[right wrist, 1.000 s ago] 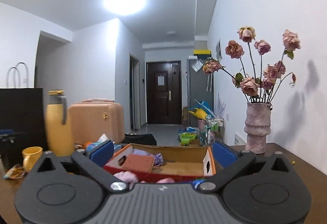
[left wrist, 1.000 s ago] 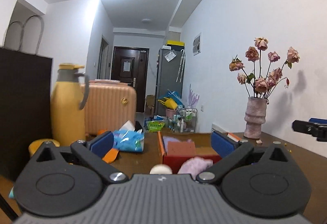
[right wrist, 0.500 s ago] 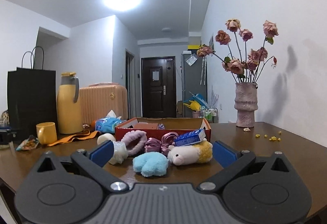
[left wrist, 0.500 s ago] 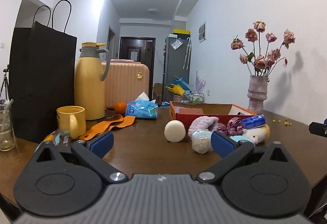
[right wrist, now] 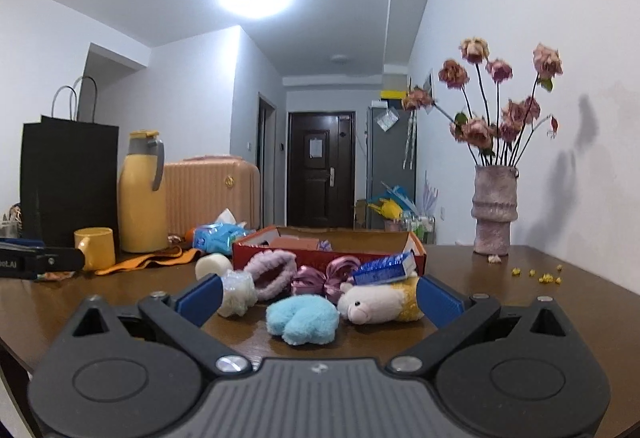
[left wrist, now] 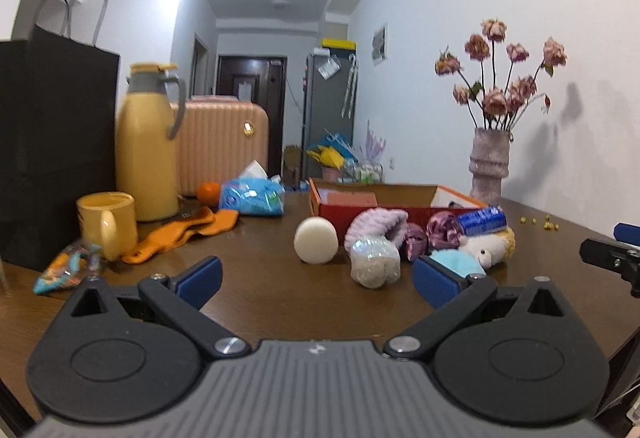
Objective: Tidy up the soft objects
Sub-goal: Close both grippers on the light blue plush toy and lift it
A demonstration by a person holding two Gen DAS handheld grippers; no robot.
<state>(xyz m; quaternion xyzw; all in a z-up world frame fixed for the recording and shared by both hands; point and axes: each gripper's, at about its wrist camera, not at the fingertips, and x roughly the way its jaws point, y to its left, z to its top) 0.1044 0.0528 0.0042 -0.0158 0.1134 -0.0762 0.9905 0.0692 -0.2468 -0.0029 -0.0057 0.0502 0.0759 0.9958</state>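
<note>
- Both cameras now sit closer to the pile of soft things than half a second ago, and the left view has tilted slightly, so the toys loom larger between the fingers.
- Left gripper (left wrist: pixel 316 276) is spread wide with nothing between its blue pads; the white round sponge (left wrist: pixel 316 245) sits at its 12 o'clock and the bubble-wrapped bundle (left wrist: pixel 375 262) at about 1 o'clock.
- Right gripper (right wrist: pixel 320 296) is likewise wide and empty; the light-blue plush (right wrist: pixel 302 319) lies between its fingertips at 12 o'clock, on the brown table (right wrist: pixel 560 302).
- At 1 o'clock from the blue plush rests the cream and yellow lamb toy (right wrist: pixel 380 304), with a blue packet (right wrist: pixel 386 267) lying on top of it.
- Lilac fuzzy headband (right wrist: pixel 272 272) and shiny mauve bows (right wrist: pixel 328 278) lie just behind, touching each other, in front of the red cardboard box (right wrist: pixel 320 258).
- At 10 o'clock in the right view stand a yellow mug (right wrist: pixel 95 248), a yellow thermos (right wrist: pixel 142 194) and a black paper bag (right wrist: pixel 68 178).
- At 2 o'clock stands a vase of dried roses (right wrist: pixel 494 210).
</note>
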